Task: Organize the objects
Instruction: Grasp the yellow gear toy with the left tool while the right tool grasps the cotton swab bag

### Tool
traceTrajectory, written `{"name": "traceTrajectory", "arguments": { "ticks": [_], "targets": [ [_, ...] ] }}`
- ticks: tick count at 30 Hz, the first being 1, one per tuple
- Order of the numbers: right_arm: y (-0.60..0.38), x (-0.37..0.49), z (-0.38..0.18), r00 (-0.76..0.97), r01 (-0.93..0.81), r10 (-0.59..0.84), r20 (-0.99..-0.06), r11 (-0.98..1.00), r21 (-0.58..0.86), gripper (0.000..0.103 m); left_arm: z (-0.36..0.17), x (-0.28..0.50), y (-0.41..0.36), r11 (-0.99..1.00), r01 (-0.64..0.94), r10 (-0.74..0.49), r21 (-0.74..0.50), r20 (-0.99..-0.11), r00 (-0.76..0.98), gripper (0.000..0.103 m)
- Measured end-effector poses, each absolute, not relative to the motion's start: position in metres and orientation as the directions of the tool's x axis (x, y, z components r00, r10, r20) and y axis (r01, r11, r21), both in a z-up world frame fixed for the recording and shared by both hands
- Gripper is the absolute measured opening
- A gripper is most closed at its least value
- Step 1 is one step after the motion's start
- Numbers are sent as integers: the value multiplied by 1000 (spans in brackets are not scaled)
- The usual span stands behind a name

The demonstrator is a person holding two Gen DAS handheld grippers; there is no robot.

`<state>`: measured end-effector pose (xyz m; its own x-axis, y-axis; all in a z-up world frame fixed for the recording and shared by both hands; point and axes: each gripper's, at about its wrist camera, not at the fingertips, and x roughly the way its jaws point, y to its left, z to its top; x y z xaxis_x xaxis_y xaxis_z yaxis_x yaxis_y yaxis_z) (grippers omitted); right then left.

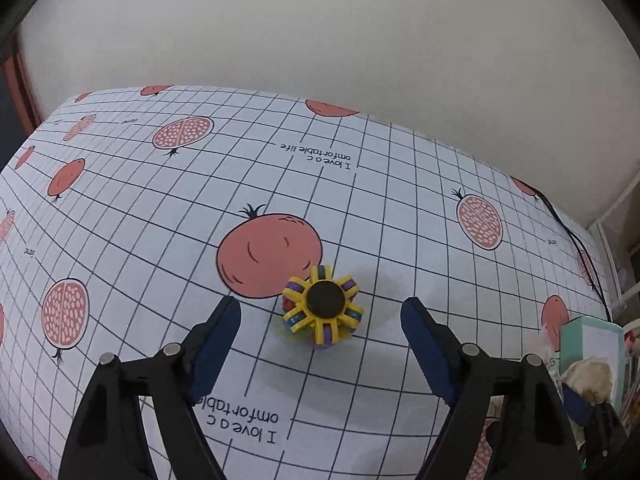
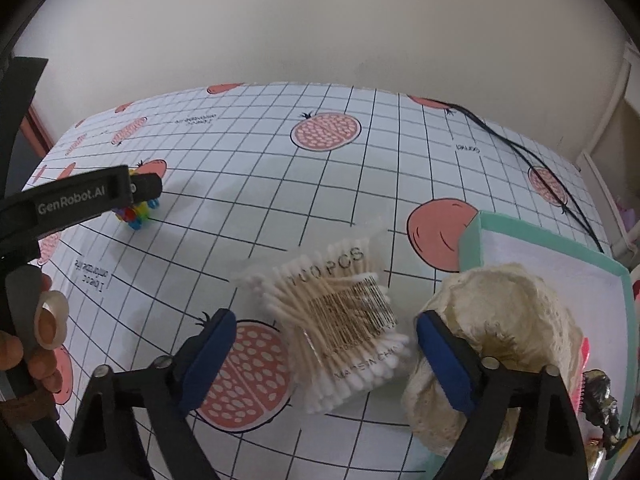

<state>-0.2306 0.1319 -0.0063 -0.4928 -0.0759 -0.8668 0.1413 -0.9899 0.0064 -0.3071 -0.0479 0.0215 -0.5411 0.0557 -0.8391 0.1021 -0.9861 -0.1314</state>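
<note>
Both tongs gape apart: left gripper (image 1: pixel 320 312) straddling the spinner toy (image 1: pixel 322 306) mid-table, right gripper (image 2: pixel 322 334) framing the cotton-swab pack (image 2: pixel 340 320) beside the box (image 2: pixel 552 240), ready to tidy.

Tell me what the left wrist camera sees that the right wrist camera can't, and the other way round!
Only the left wrist view shows the top of the colourful toy, with its black round cap, sitting between the open left gripper fingers.

Only the right wrist view shows the bag of cotton swabs between the open right gripper fingers, and a person's hand holding the other gripper.

Both show the pomegranate tablecloth, the toy, the mint-green box, the cream fluffy thing and the black cable.
</note>
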Motion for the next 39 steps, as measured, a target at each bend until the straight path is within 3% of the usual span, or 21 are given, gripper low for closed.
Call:
{"name": "traceTrajectory", "arguments": {
  "ticks": [11, 18, 26, 39],
  "targets": [
    [135, -230, -10, -482, 119, -64, -874, -993, 7, 60, 18, -310, -48, -989, 80, 58, -121, -836, -546, 58],
    [135, -227, -8, -482, 119, -74, -873, -993, 19, 53, 17, -309, -52, -990, 74, 59, -117, -837, -544, 41],
    [135, -226, -5, -476, 131, -111, -873, -990, 55, 44, 19, -308, -52, -992, 65, 58, -110, -844, -534, 38],
    [123, -208, 5, -470, 160, -198, -860, -977, 137, 43, 29, -295, -60, -991, 97, 36, -96, -871, -490, 38]
  ]
}}
